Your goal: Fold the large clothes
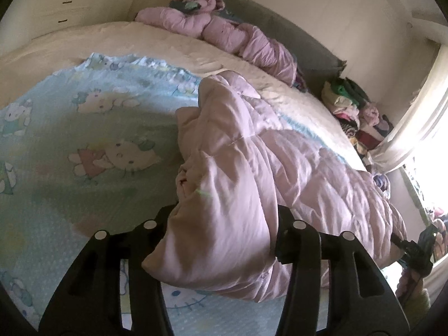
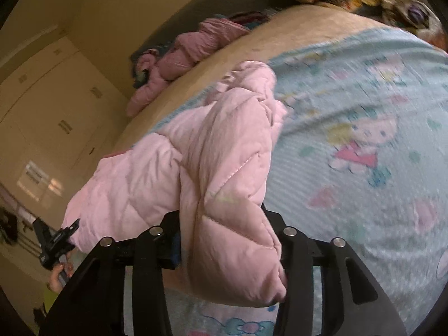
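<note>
Starting on the left, your left gripper (image 1: 224, 232) is squeezing a thick bunch of the pink puffy coat (image 1: 252, 168). The coat fills the gap between its two black fingers (image 1: 156, 224), and both are pressing on it.

From there the coat is stretching off to the right, all the way to your other hand. So its long way is running from side to side, between your two grippers. The rest of it is sagging in the middle and lying on the blue cartoon-cat blanket (image 1: 70, 140), which covers the near part of the bed (image 1: 98, 36).

Over on the right, your right gripper (image 2: 224, 232) is holding the other end of the pink puffy coat (image 2: 224, 154) in the same way, with the cloth packed between its fingers (image 2: 291, 240).

Both hands are on the coat already, so neither one is closer. I think the next move depends on keeping the coat stretched between them and bringing one end over to the far side of the bed.

I cannot read any words or labels on the coat. The blanket is showing only pictures of a white cat with a bow.
</note>
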Available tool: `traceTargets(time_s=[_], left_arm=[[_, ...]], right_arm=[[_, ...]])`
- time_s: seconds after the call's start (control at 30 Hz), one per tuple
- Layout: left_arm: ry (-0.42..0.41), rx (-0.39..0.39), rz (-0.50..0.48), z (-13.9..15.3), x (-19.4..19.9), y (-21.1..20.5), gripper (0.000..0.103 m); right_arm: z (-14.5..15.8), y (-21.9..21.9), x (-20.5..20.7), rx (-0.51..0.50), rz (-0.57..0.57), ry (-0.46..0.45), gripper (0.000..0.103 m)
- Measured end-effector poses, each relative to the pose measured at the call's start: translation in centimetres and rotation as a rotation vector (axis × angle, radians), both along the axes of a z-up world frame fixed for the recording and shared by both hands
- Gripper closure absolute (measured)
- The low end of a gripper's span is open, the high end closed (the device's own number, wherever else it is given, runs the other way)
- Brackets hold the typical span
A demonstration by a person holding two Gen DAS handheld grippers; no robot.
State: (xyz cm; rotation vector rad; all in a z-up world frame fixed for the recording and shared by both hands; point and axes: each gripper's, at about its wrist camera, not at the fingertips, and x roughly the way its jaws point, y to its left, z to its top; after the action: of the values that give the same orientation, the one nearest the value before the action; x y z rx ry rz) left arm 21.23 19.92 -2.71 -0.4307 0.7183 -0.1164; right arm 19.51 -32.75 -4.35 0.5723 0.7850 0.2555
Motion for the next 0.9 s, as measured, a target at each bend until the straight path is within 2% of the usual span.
traceTargets(time_s=[0.07,0.17,0.23,0.33,0.47,0.57,0.73,0.9], left_arm=[[0.013,0.0,0.003,-0.5,0.0,0.2,0.056],[0.039,0.025,0.02,-1.2,0.0,0.5,0.046],[0.051,0.046,0.037,-1.4,-0.1,0.7,0.035],[0.063,0.083,0.061,-1.6,-0.3,0.9,0.021],[0.064,0.122,0.096,-1.2,-1.5,1.3,0.01],[0.045,0.167,0.121,-0.1,-2.8,1.2,0.01],[-0.039,0.252,0.121,2.6,-6.3,0.0,0.01],[-0.122,0.272,0.109,5.4,-10.0,-1.5,0.01]], right_arm=[[-0.6,-0.1,-0.1,-0.023,-0.023,0.017,0.047],[-1.2,-0.1,-0.3,-0.069,-0.051,0.042,0.031],[-1.3,-0.2,-0.6,-0.105,-0.08,0.053,0.017],[-1.1,-0.6,-1.2,-0.154,-0.109,0.061,0.01],[-0.1,-1.0,-2.4,-0.227,-0.151,0.039,0.004],[1.4,-1.1,-3.8,-0.264,-0.195,0.004,0.004],[4.5,-0.6,-6.5,-0.294,-0.216,-0.09,0.004],[6.6,1.6,-8.8,-0.334,-0.171,-0.173,0.004]])
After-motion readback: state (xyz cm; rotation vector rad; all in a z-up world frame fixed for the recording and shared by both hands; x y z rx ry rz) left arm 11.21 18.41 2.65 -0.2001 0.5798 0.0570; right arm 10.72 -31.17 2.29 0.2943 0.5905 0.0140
